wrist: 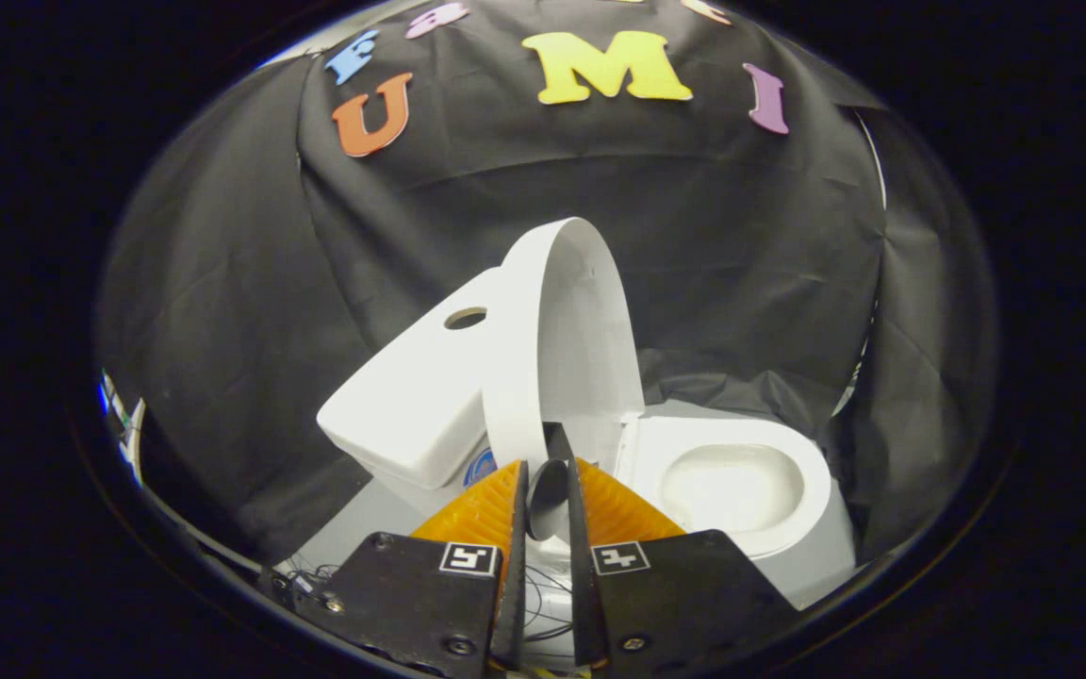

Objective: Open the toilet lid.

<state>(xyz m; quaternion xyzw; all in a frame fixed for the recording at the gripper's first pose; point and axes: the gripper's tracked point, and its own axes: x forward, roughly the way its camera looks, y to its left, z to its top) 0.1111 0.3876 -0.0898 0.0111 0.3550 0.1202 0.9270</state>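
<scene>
Now we note the gripper point(548, 476) pinching the raised toilet lid point(557, 330) by its near edge; lid stands upright, tank point(420, 396) just left.

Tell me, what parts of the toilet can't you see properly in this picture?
- Lid lower edge, gripper view: the claw fingers cover it, so whether they pinch it is unclear.
- Tank right side: hidden behind the raised lid.
- Toilet base: blocked by the claw body.
- Bowl inside: washed-out white, so no detail.
- Hole on the tank top: too small to identify.
</scene>
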